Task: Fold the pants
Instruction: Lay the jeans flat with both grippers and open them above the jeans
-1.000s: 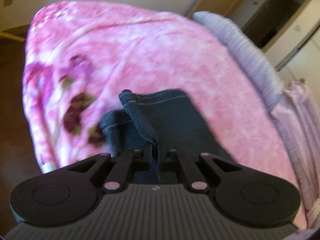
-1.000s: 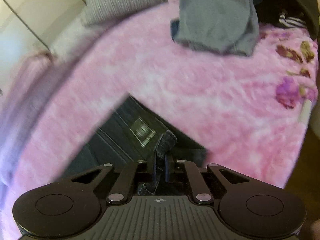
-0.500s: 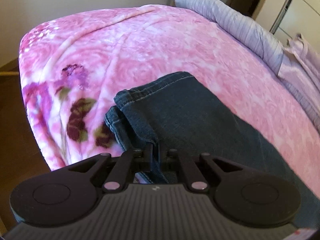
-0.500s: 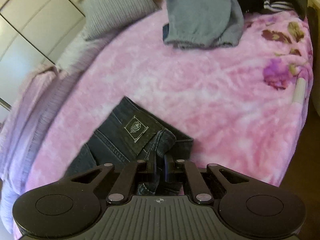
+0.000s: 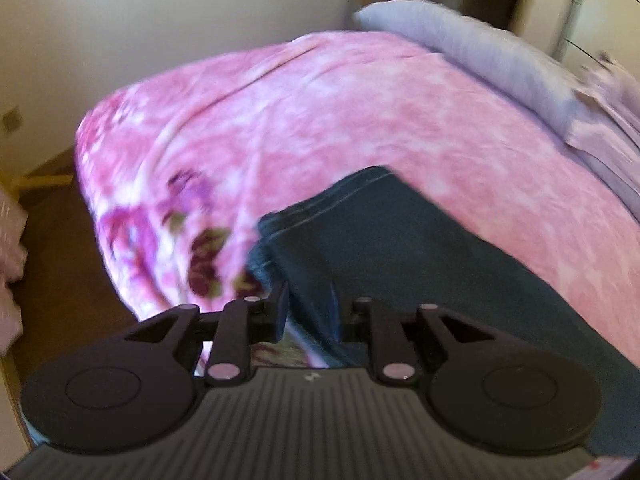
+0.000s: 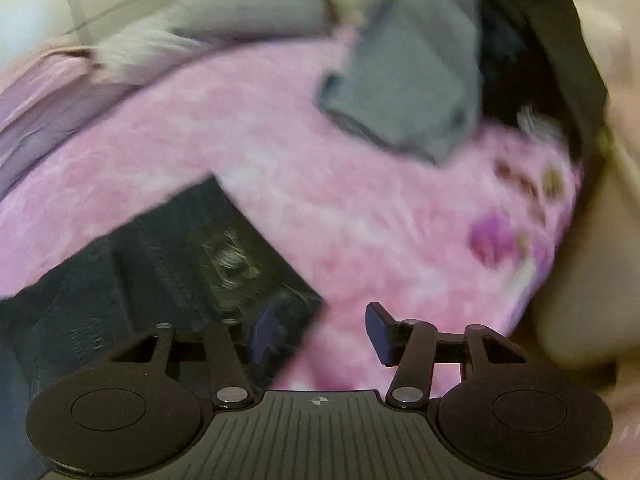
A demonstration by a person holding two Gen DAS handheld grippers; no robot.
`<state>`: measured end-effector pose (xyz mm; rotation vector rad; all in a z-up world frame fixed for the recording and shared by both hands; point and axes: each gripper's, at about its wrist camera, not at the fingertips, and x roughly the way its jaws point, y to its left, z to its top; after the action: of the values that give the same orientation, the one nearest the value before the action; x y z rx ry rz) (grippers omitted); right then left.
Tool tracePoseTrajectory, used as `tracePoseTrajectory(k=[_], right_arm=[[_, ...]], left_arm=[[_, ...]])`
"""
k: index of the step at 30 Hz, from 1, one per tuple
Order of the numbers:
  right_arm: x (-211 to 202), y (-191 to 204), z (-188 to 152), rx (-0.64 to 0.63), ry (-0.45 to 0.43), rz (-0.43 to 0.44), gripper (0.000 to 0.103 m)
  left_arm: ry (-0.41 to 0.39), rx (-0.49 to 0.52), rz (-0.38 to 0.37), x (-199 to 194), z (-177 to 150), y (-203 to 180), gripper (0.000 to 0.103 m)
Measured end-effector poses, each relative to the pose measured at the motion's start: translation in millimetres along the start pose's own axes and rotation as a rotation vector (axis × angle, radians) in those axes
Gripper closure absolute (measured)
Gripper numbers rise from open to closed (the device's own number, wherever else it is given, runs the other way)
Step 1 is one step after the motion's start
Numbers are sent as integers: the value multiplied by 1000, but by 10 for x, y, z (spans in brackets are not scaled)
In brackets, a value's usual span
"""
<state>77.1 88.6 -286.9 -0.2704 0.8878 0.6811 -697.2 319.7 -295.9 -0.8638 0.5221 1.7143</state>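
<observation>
Dark blue jeans (image 5: 400,256) lie flat on the pink flowered blanket (image 5: 320,120). In the left wrist view their leg hems point toward the bed's corner. My left gripper (image 5: 311,312) is open, and the near edge of the hem lies loosely between its fingers (image 5: 280,312). In the blurred right wrist view the jeans' waistband (image 6: 180,256) with its patch label (image 6: 230,264) lies at the lower left. My right gripper (image 6: 320,332) is open wide just off the waistband's corner. Its left fingertip (image 6: 264,332) is over the denim, and its right one is over the blanket (image 6: 360,220).
A grey garment (image 6: 404,80) and dark clothes (image 6: 520,60) are heaped at the far right of the bed. A grey pillow (image 5: 460,52) and lilac bedding (image 5: 608,120) lie along the head end. Brown floor (image 5: 60,264) drops off beyond the blanket's left edge.
Both grippers were shut on the jeans, left on the hem and right on the waistband. Now both are open and the jeans rest on the blanket. Both views are blurred by motion.
</observation>
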Motion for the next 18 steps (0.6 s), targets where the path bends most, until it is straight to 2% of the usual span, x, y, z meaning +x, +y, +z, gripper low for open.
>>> tracePoseTrajectory(k=[3,5,7,8,9,10,11,12,15,16,18], right_arm=[[-19,300,-102,-138,-14,97,55],[65,515,-217,-244,-4,120,55],[217,624,-331,-317,23,122,55],[331,636,-377,-337,64,116,54],[387,631,-426,-335,75,116,54],[404,607,-424,-322,69,126,53],[400,606,-386,-313,90,128,53],[370,618,-348,-313,101,119,53],[137,682,-286,-326,43,137,53],[89,723,-308,-333,39,148,53],[119,810,-377,-338,85,146,53]], left_arm=[[-16,157,-100,-77,-51,-388,87],[-11,211,-149,-9,-103,-602,84],[-9,234,-133,161,-161,-695,80],[6,239,-100,278,-195,-675,80],[52,246,-31,449,-234,-609,80],[70,241,2,545,-252,-515,81],[45,212,-17,521,-224,-442,81],[35,192,1,470,-162,-409,83],[-51,156,-58,247,-81,-286,77],[-61,165,-48,228,-74,-258,72],[-30,178,0,331,-92,-179,72]])
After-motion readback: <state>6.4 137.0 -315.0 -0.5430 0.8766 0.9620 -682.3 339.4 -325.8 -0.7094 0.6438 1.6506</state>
